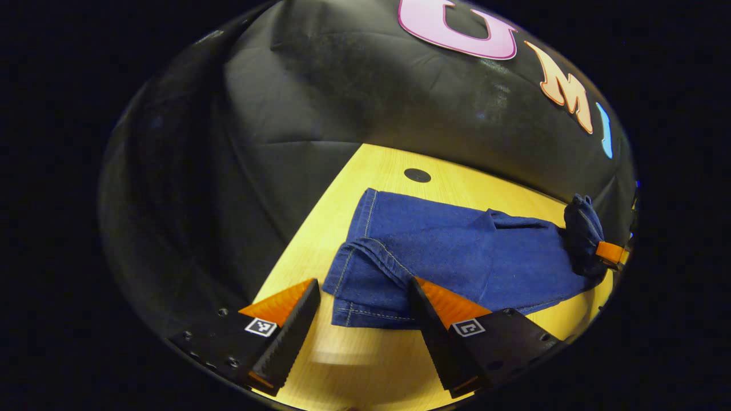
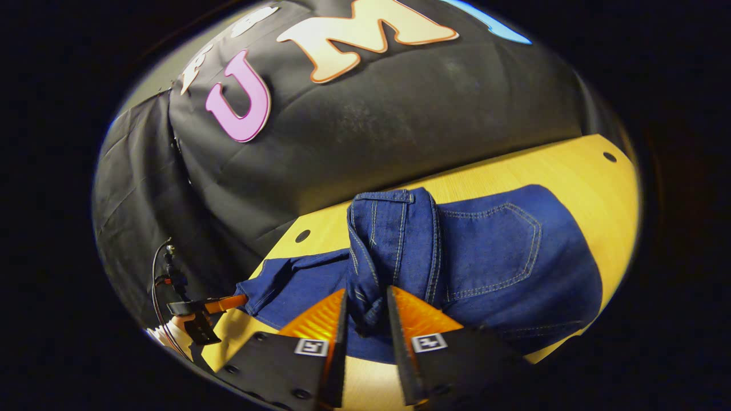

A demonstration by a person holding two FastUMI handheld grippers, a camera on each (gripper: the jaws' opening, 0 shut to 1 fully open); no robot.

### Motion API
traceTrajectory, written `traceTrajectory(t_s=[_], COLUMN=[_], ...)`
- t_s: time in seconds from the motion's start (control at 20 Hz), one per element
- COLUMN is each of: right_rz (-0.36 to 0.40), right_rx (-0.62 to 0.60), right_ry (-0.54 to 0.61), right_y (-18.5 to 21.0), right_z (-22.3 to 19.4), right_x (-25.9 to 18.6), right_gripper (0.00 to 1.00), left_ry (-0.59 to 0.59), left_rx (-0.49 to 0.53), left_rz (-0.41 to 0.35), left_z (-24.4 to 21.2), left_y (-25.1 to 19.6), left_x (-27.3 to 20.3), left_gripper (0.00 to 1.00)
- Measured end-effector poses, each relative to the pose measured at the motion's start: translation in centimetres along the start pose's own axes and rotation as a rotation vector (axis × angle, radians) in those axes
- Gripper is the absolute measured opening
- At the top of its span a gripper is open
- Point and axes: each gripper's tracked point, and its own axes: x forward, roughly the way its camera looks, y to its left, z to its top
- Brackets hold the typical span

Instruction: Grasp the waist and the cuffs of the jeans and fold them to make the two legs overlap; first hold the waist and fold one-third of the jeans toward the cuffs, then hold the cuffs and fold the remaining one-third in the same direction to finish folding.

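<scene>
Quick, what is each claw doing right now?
Left claw: open, at the cuffs.
Right claw: shut on the blue denim jeans' waistband.

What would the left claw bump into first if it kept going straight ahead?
Most likely the cuff end of the jeans, lying on the table just past the open left claw. Depth is hard to judge.

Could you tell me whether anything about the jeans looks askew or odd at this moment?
Yes: the blue denim jeans lie flat on the yellow wooden table, except the waistband, bunched into a raised fold in the right tool. The left tool stands open at the cuffs.
</scene>
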Motion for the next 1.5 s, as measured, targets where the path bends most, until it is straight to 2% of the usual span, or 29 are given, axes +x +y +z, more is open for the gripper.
traceTrajectory(t_s=[0.15,0.25,0.3,0.45,0.55,0.65,0.7,0.75,0.95,1.15,1.5], right_rz=[-0.033,-0.039,-0.043,-0.085,-0.122,-0.152,-0.166,-0.180,-0.223,-0.237,-0.228], right_rx=[-0.032,-0.031,-0.025,-0.034,-0.049,-0.045,-0.039,-0.029,-0.010,-0.013,-0.001], right_ry=[-0.028,-0.072,-0.094,-0.157,-0.189,-0.200,-0.203,-0.197,-0.173,-0.170,-0.226], right_y=[-0.8,-0.7,-0.9,-2.2,-3.2,-4.4,-4.9,-5.5,-6.9,-7.5,-8.8], right_z=[2.3,5.0,6.3,9.8,11.7,12.3,12.3,12.2,11.1,11.6,14.0], right_x=[-2.9,-5.0,-6.1,-9.7,-11.8,-13.7,-14.4,-14.9,-16.4,-17.1,-18.6], right_gripper=[0.95,0.95,0.95,0.95,0.95,0.95,0.95,0.95,0.95,0.95,0.95], left_ry=[0.015,0.024,0.020,0.003,-0.020,-0.044,-0.053,-0.050,-0.054,-0.168,-0.179], left_rx=[0.021,0.028,0.031,-0.011,-0.053,-0.110,-0.136,-0.169,-0.324,-0.462,-0.384], left_rz=[0.004,0.011,0.045,0.058,0.028,0.015,0.010,0.005,-0.049,-0.212,-0.403], left_z=[0.0,-0.4,-0.4,0.5,0.9,0.8,0.9,0.9,1.9,7.0,11.1], left_y=[-0.3,-0.1,0.6,0.9,-0.1,-0.6,-0.7,-0.8,-1.4,-5.5,-17.4], left_x=[0.1,0.3,0.7,0.1,0.2,0.3,0.3,0.2,-0.5,-3.6,-6.0], left_gripper=[0.95,0.94,0.93,0.65,0.45,0.14,0.11,0.04,0.00,0.00,0.00])
